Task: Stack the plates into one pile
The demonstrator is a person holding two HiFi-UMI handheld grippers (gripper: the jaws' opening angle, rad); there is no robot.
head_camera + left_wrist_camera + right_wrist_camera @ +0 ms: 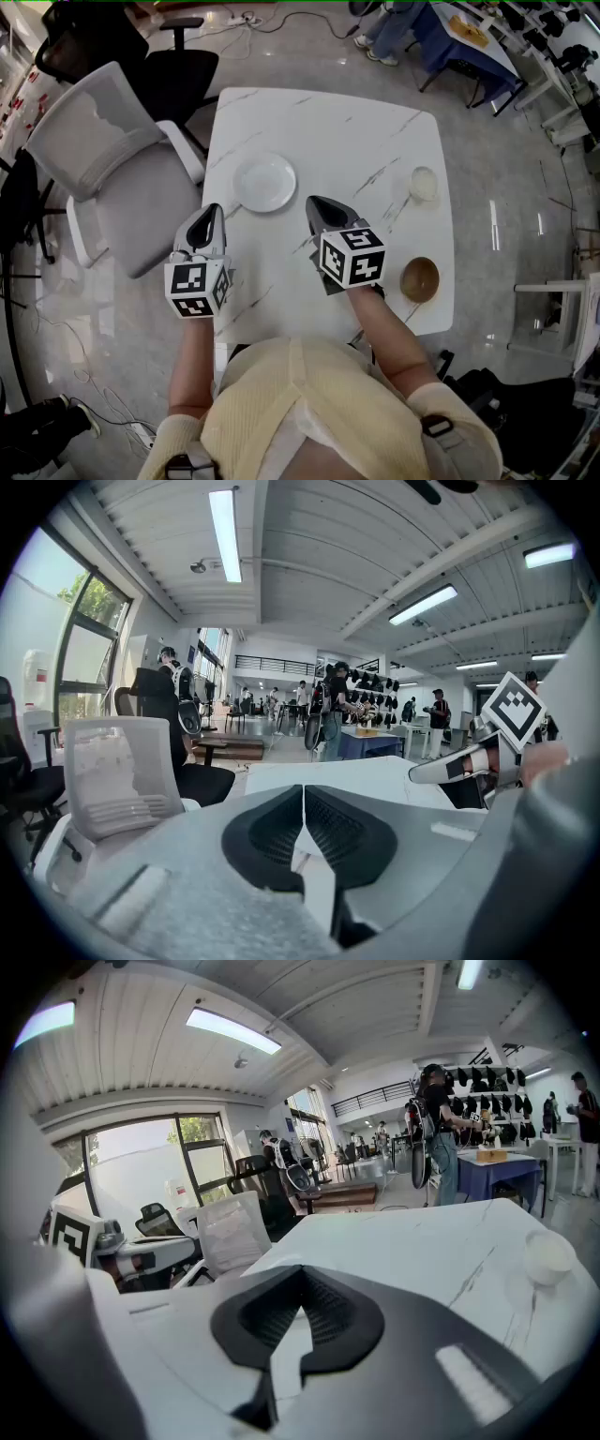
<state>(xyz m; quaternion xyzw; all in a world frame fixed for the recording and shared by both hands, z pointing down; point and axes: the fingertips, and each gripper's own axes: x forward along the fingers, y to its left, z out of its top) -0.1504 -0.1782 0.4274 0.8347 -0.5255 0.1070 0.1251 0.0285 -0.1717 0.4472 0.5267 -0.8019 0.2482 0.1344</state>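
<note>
**Near edge of the table.** A person in a pale yellow top (309, 403) is seen at the near edge of the white marble table (328, 131), with a gripper held in each hand.

**Left gripper.** The left gripper (212, 212) is held over the table's left edge, close to the near left corner. Its jaws are pressed together and nothing is held between them.

**Right gripper.** The right gripper (317, 204) is held over the near middle of the table. Its jaws are likewise closed on each other and nothing is caught between them.

**Near right corner.** A brown bowl (420, 279) is set on the table by the near right corner, to the right of the right gripper and apart from it.

**Mid-table.** A white plate (265, 182) lies flat on the left half of the table. It is just beyond the two gripper tips and is touched by neither. A small white dish (424, 184) is placed near the table's right edge, farther back than the brown bowl. The three pieces lie singly and well apart.

**Beside and beyond the table.**
- A grey office chair (122, 178) is stood against the table's left side.
- A black chair (164, 80) is seen past the far left corner.
- A blue-covered table (459, 42) is seen past the far right corner.
</note>
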